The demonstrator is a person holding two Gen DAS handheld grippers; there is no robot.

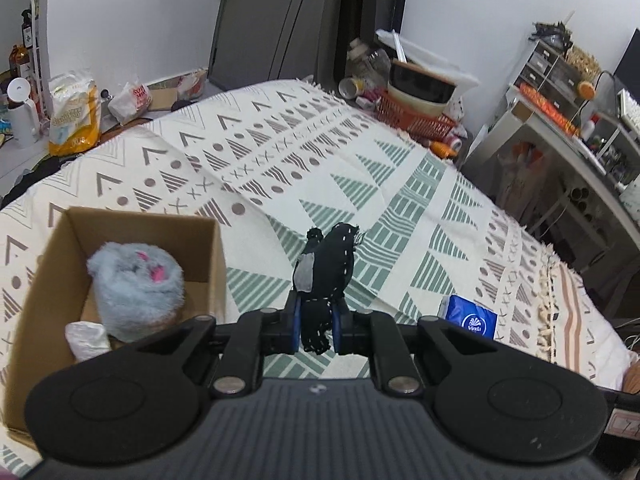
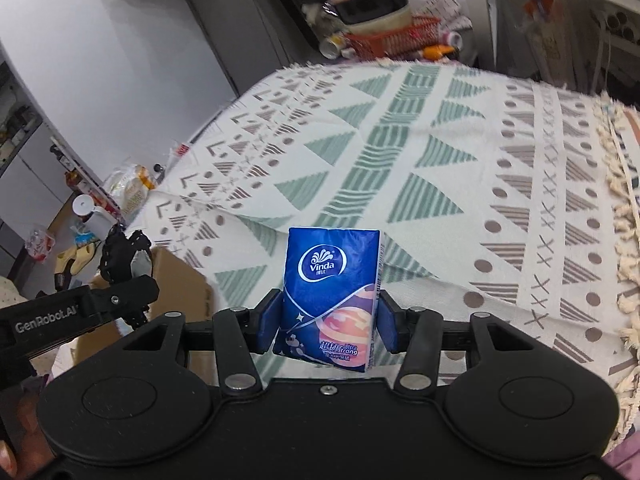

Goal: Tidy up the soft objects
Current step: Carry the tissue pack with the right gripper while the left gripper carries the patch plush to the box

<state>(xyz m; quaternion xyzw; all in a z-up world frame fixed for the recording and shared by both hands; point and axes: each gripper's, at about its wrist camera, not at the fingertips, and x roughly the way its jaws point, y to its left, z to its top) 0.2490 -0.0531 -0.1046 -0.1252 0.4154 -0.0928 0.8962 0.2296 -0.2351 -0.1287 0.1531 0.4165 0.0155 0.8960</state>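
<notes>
We see matt woven cloth on the bed cover (image 1: 360, 152), printed with flat, dull patterns and edged with a rough tasselled fringe (image 2: 624, 216). The box (image 1: 48, 280) is plain brown cardboard, unglossed. Inside it lies a fluffy grey plush roll (image 1: 138, 288), deep-piled and fuzzy. The left claw (image 1: 316, 320) is matt black plastic with shiny metal pivot pins, pinching a black fabric toy (image 1: 326, 268) with white stitching. The right claw (image 2: 328, 320), of like plastic, clasps a tissue pack (image 2: 336, 280) in glossy, slightly crinkled blue film.
</notes>
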